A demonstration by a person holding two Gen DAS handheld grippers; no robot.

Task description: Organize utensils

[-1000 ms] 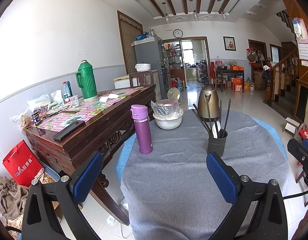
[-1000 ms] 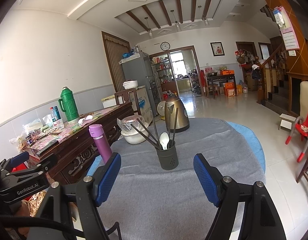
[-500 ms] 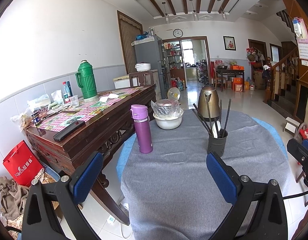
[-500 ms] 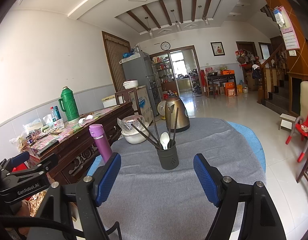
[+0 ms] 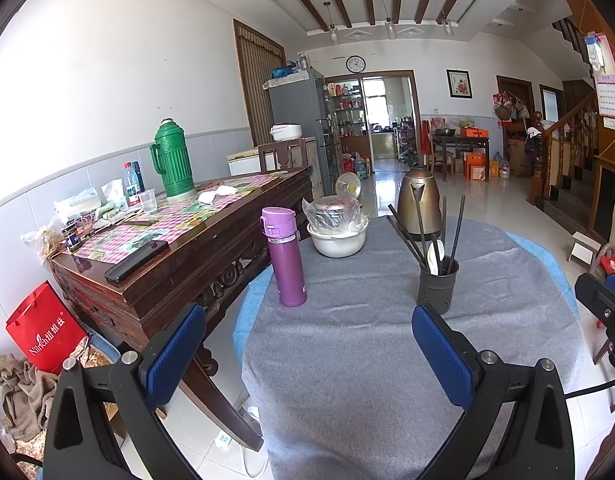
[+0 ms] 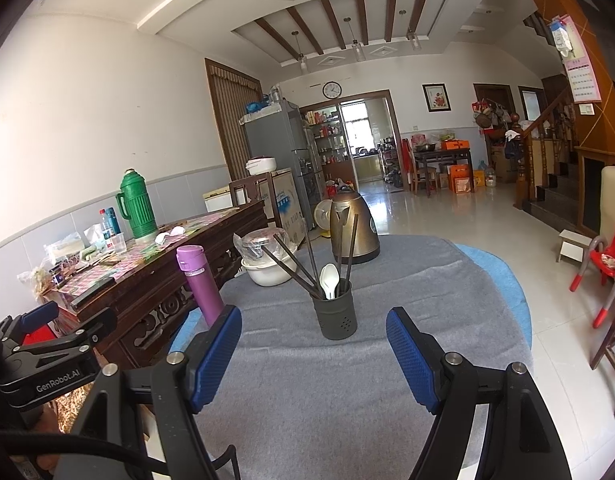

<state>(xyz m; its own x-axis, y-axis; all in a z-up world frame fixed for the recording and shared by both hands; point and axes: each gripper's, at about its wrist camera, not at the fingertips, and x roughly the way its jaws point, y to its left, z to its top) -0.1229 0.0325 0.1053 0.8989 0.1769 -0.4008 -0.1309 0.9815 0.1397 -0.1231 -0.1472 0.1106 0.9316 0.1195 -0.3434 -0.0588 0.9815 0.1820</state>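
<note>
Nothing has moved since the earlier frames — both tongs hang where they were, over the near edge of the grey felt-covered round table. Left gripper: blue-padded jaws spread wide, holding nothing. Left to right on the cloth: purple cylindrical thermos flask, white bowl with a plastic-wrapped pot, bronze metal kettle, dark perforated utensil holder with dark chopsticks and a white plastic spoon standing in it. Right gripper: wide open too, empty, holder well ahead between its fingers.
</note>
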